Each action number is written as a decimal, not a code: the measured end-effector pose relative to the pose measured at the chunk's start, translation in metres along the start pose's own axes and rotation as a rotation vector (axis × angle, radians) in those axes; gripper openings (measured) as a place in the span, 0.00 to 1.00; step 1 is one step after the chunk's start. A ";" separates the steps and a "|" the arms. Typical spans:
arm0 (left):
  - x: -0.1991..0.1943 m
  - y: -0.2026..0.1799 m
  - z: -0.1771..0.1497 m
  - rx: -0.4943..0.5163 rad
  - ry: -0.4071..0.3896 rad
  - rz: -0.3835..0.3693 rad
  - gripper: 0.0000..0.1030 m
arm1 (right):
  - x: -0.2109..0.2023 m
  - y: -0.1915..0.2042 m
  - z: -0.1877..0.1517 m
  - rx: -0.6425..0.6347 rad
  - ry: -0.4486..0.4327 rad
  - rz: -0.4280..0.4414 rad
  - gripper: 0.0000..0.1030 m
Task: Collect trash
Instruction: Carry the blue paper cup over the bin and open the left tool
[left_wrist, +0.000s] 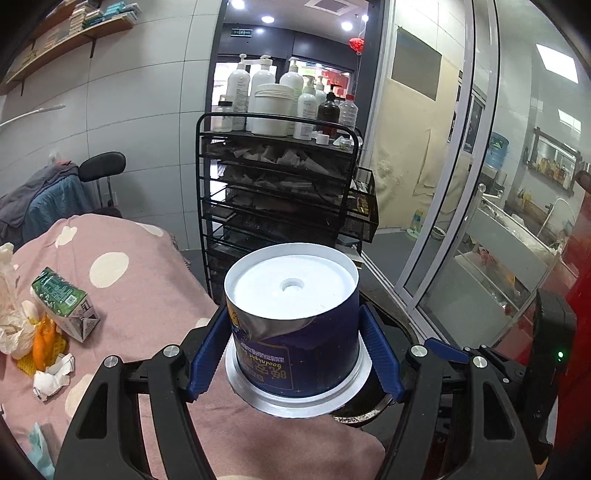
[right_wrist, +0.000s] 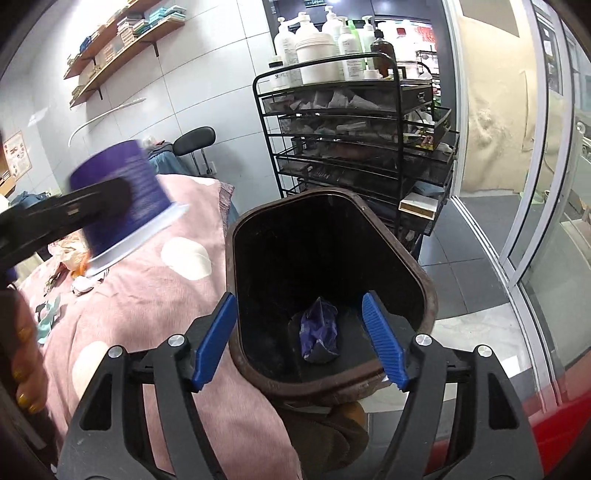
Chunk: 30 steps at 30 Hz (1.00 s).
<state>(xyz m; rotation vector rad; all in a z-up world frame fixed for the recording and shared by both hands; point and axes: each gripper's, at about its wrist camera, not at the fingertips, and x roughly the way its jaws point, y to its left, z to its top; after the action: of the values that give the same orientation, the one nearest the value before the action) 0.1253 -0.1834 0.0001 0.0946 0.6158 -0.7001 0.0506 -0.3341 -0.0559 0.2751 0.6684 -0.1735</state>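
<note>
My left gripper (left_wrist: 295, 350) is shut on a dark blue paper cup (left_wrist: 295, 332), held upside down with its white base toward the camera, above the edge of the pink bed. The cup also shows blurred at the left of the right wrist view (right_wrist: 125, 206). My right gripper (right_wrist: 299, 339) is open and empty, its fingers astride the near rim of a brown trash bin (right_wrist: 424, 288). A crumpled purple wrapper (right_wrist: 319, 332) lies at the bin's bottom. More trash lies on the bed at left: a green carton (left_wrist: 62, 299), white crumpled paper (left_wrist: 51, 376) and orange peel (left_wrist: 44, 343).
A pink polka-dot blanket (left_wrist: 129, 280) covers the bed. A black wire cart (left_wrist: 277, 192) with white bottles (left_wrist: 269, 107) on top stands behind. A glass door (left_wrist: 461, 184) is at the right. A black stool (left_wrist: 101, 166) stands by the wall.
</note>
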 end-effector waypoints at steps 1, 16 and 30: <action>0.003 -0.001 0.000 0.004 0.005 -0.003 0.67 | -0.001 0.000 -0.001 -0.002 0.001 -0.005 0.69; 0.062 -0.014 0.007 0.016 0.146 -0.034 0.67 | -0.011 -0.009 -0.018 0.001 0.039 -0.052 0.70; 0.093 -0.001 0.005 -0.042 0.270 -0.011 0.81 | -0.010 -0.001 -0.019 -0.007 0.055 -0.028 0.75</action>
<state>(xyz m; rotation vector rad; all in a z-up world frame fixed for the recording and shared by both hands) 0.1829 -0.2391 -0.0478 0.1486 0.8898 -0.6901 0.0317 -0.3288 -0.0640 0.2644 0.7279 -0.1909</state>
